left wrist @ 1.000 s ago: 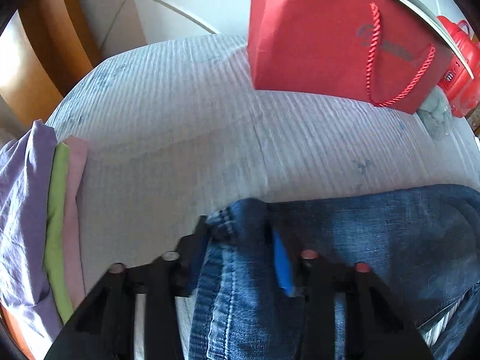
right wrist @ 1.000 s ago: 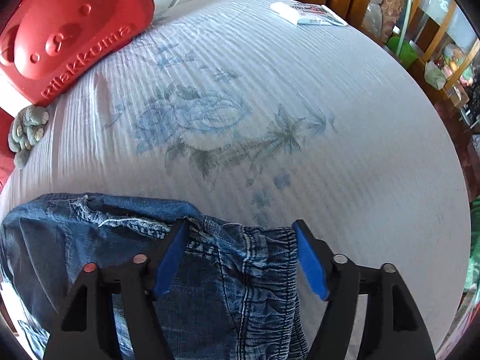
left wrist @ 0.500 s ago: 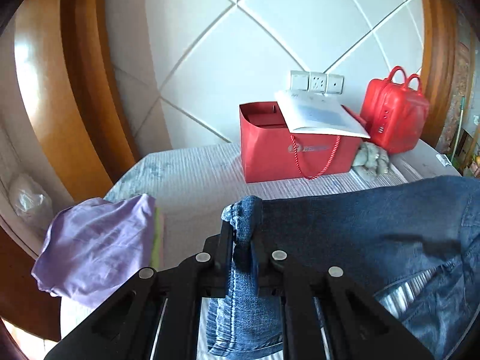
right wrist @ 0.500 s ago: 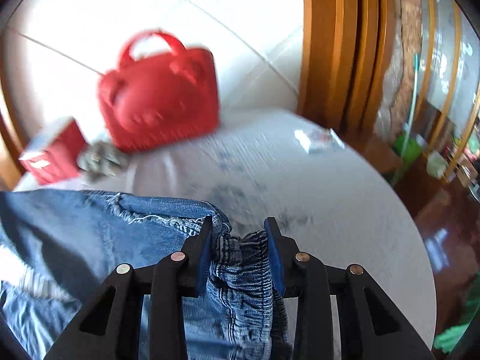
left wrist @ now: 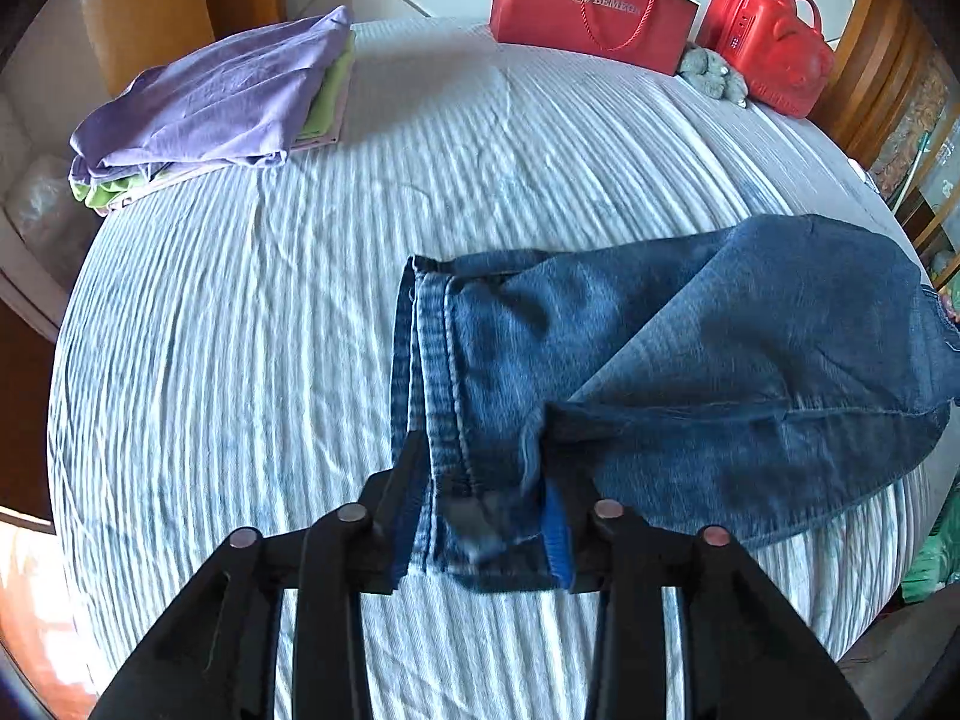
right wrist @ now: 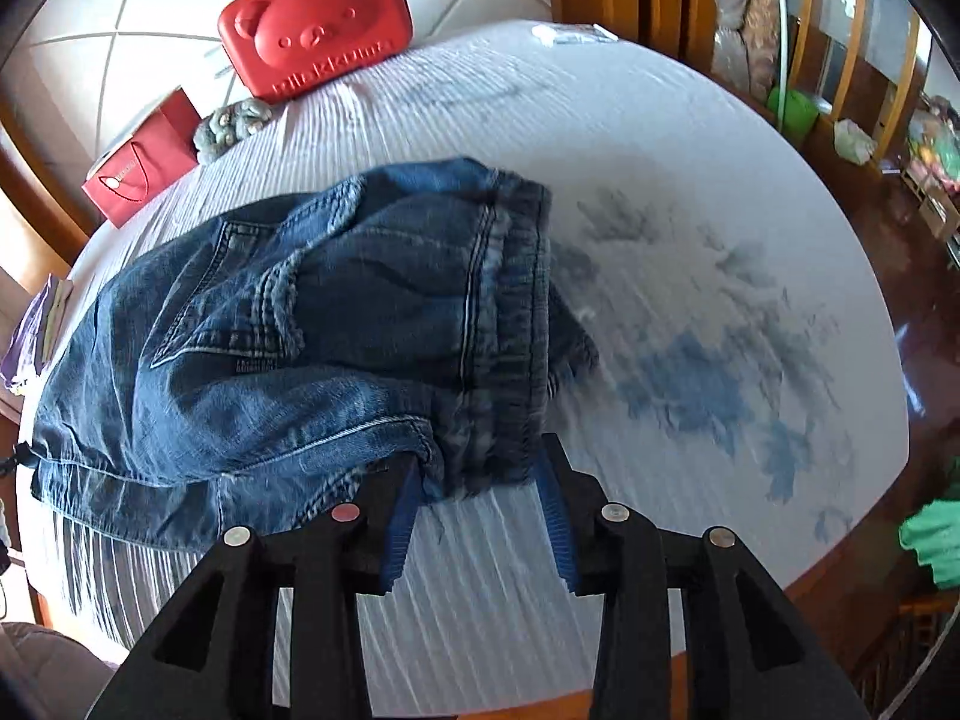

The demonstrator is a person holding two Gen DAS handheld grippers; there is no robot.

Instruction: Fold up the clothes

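— Jeans (left wrist: 690,360) lay where, against the fingers?

— Folded on the striped bed (left wrist: 240,360). The left gripper (left wrist: 480,516) stood spread, the hem end between its blue pads, cloth touching the right pad. The right gripper (right wrist: 480,516) was spread too, the waistband corner just reaching between its fingertips, loose, nothing pinched.

— And farther off?

— A stack of folded shirts (left wrist: 210,102) at the far left edge, well apart from the jeans. At the far end stood a red paper bag (left wrist: 591,6), a grey plush toy (left wrist: 714,75) and a red bear case (right wrist: 318,30).
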